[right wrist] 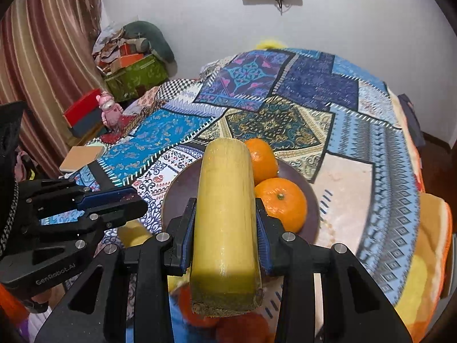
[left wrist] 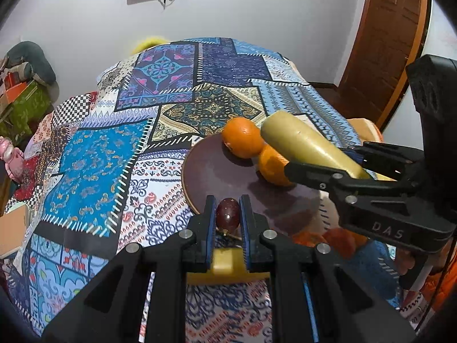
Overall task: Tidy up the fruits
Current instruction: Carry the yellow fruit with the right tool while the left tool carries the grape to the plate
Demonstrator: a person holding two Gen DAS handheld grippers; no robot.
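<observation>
You've got bright, even room light in both views, coming from overhead. Soft shadows sit under the oranges (left wrist: 242,141) on the dark plate (left wrist: 211,171), and the grape (left wrist: 227,213) shows small glare spots. Fisheye bends the wall (right wrist: 357,23) and bedspread (right wrist: 160,131), corners go black, and the near fruit bottom of frame is blurry.

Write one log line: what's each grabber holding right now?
left gripper: shut on grape | right gripper: shut on yellow stalk | plate: two oranges
</observation>
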